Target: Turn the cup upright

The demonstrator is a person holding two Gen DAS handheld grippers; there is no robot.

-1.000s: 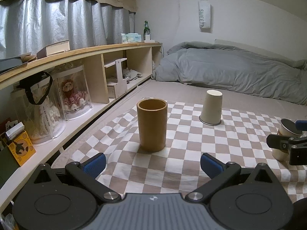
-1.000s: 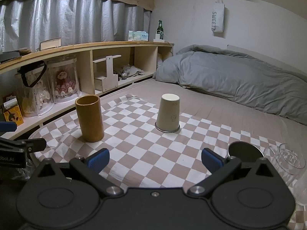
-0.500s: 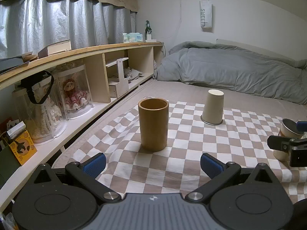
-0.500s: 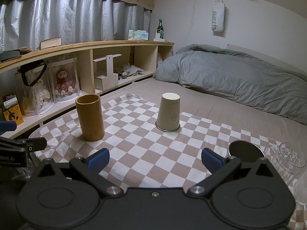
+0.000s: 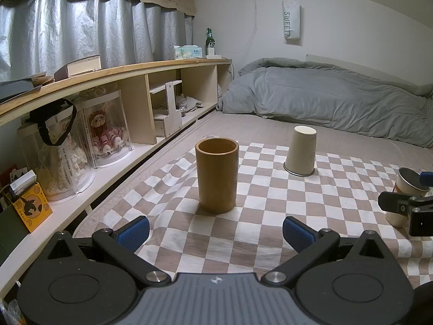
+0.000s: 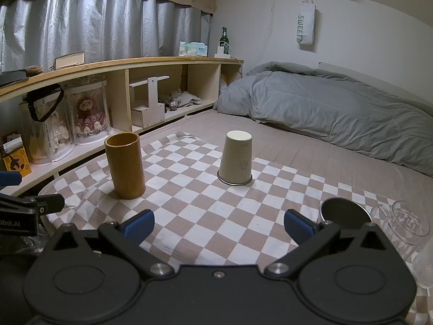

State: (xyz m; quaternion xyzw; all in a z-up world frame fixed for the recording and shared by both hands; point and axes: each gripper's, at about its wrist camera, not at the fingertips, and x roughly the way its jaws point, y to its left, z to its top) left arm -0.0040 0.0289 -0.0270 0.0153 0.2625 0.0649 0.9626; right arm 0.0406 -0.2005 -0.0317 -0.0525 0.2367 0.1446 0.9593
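Note:
A cream cup stands upside down, rim on the checkered cloth, toward the far side; it also shows in the right wrist view. A brown cylindrical cup stands upright nearer the left; the right wrist view shows it too. My left gripper is open and empty, a short way before the brown cup. My right gripper is open and empty, well short of the cream cup. Its fingers show at the right edge of the left wrist view.
A metal-lined cup and a clear glass stand upright at the cloth's right end. A wooden shelf with dolls and boxes runs along the left. A grey duvet lies behind the cloth.
The left gripper has drifted slightly, so the cups sit a little to the right in its view. The right gripper has hardly moved. Nothing was grasped.

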